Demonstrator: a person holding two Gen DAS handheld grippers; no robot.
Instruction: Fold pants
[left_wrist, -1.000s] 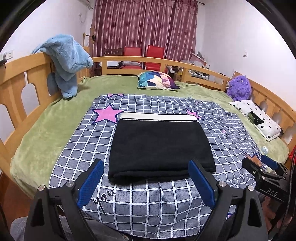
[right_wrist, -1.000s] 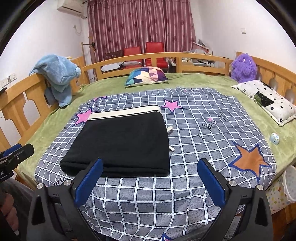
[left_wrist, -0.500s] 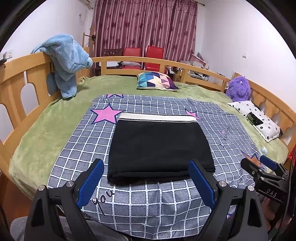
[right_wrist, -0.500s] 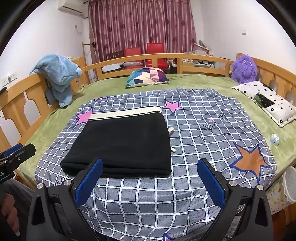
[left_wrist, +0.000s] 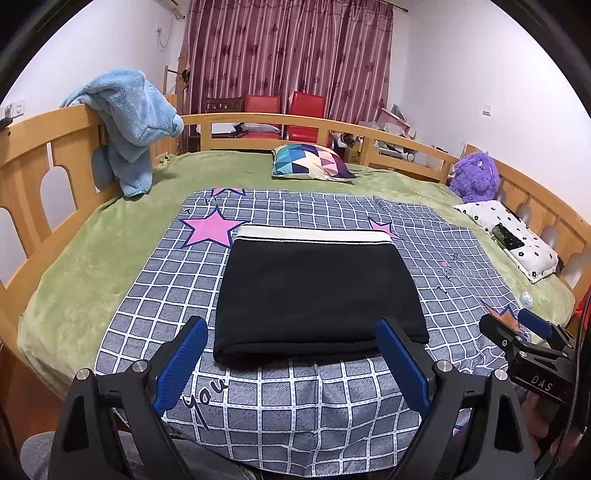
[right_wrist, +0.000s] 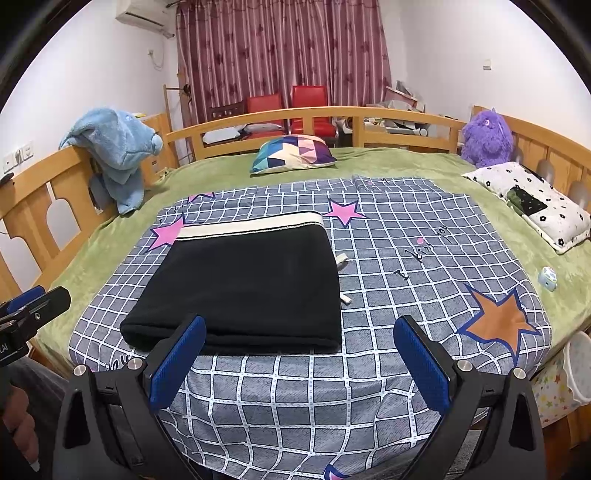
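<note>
A wooden-railed bed (left_wrist: 35, 147) carries a green blanket (left_wrist: 92, 258), over which lies a grey checked sheet (left_wrist: 295, 398) printed with pink stars and one orange star (right_wrist: 498, 317), draping over the bed's near edge. A blue plush towel (left_wrist: 129, 118) hangs over the left rail; a geometric-patterned cushion (left_wrist: 310, 162) rests near the far edge; a purple plush toy (right_wrist: 485, 138) sits in the far right corner, with a white floral pillow (right_wrist: 535, 201) along the right edge and a small pale blue object (right_wrist: 547, 276) nearer on the blanket. Beyond the far rail stand two red chairs (right_wrist: 288, 105) before maroon curtains (left_wrist: 288, 51).
</note>
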